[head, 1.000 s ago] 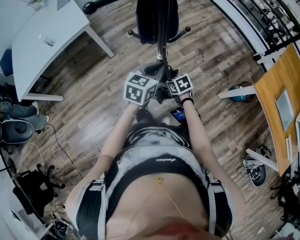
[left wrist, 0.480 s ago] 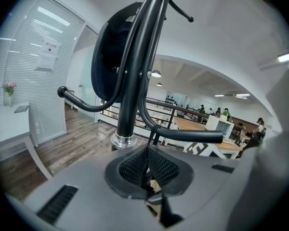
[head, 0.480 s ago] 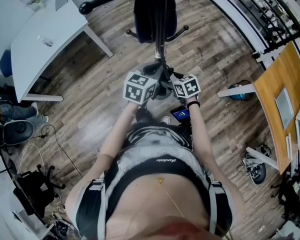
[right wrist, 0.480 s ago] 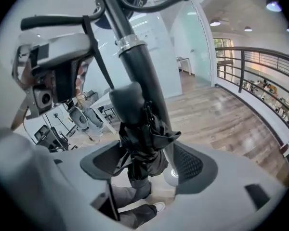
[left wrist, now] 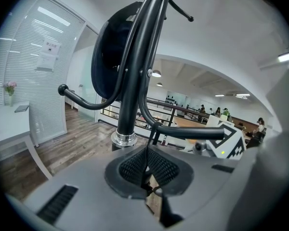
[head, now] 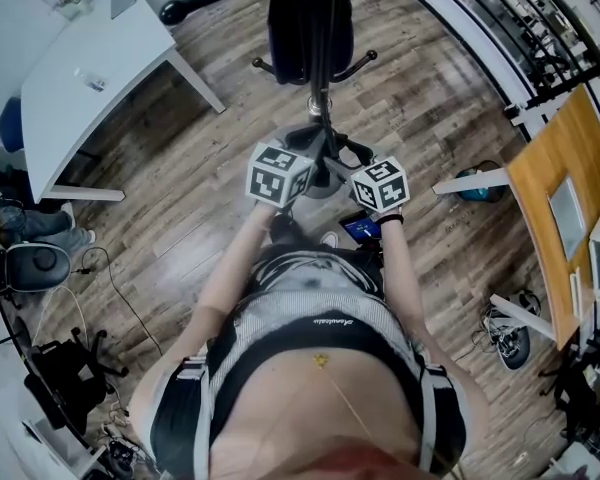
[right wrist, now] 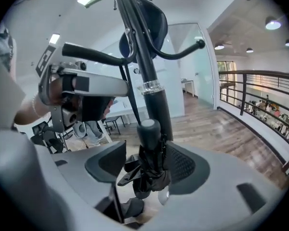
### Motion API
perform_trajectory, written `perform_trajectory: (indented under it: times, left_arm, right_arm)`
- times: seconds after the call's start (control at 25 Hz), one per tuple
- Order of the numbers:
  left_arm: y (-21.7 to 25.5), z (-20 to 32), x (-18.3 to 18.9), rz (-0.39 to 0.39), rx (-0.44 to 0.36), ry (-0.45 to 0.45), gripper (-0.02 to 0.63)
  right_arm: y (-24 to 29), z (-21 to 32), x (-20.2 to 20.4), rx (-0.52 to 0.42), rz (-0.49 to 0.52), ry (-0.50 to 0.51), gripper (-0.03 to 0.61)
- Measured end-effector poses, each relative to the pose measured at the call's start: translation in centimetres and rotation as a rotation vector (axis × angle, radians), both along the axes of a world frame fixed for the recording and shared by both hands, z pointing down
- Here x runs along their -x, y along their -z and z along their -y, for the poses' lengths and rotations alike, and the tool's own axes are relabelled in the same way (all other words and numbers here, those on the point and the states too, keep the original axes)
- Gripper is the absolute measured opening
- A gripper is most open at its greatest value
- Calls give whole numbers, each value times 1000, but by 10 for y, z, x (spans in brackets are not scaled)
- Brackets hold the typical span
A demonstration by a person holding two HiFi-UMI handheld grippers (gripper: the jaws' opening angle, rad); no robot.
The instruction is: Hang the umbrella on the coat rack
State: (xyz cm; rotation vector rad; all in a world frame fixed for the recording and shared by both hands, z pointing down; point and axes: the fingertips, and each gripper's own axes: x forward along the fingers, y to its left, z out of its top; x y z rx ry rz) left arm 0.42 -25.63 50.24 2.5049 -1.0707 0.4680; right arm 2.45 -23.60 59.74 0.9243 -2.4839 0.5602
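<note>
Beside the coat rack (right wrist: 154,100), the left gripper (left wrist: 145,167) had its fingers pressed together on the strap (left wrist: 148,148) of the umbrella (right wrist: 150,150), apparently looped over a hook arm (left wrist: 192,133). The right gripper (right wrist: 144,165) had its fingers closing around the folded umbrella, not yet pinching it. Only letting go seemed left. A black bag (head: 310,23) hung above, clear of the hook.

Left gripper (left wrist: 147,170) and right gripper (right wrist: 144,166) have grey shells, dark meshed jaws, black-and-white marker cubes (head: 279,175).

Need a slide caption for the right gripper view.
Right gripper closing its jaws around the folded umbrella beside the coat rack; left gripper pinches the strap.
</note>
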Motion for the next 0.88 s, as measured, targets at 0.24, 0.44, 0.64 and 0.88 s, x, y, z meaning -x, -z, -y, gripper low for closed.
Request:
perform_trajectory:
  times: [0.24, 0.44, 0.64, 0.88]
  left_arm:
    - [-3, -2, 1, -4, 5, 6, 12]
    - [-2, -4, 1, -23, -7, 9, 12]
    - [-1, -3, 1, -35, -18, 13, 12]
    - [1, -5, 2, -42, -32, 12, 14]
  right_arm:
    - [14, -2, 8, -48, 1, 11, 252]
    - [22, -1, 7, -65, 11, -3, 252]
    - [32, 2, 4, -89, 26, -22, 252]
    - [44, 1, 5, -120, 25, -10, 251]
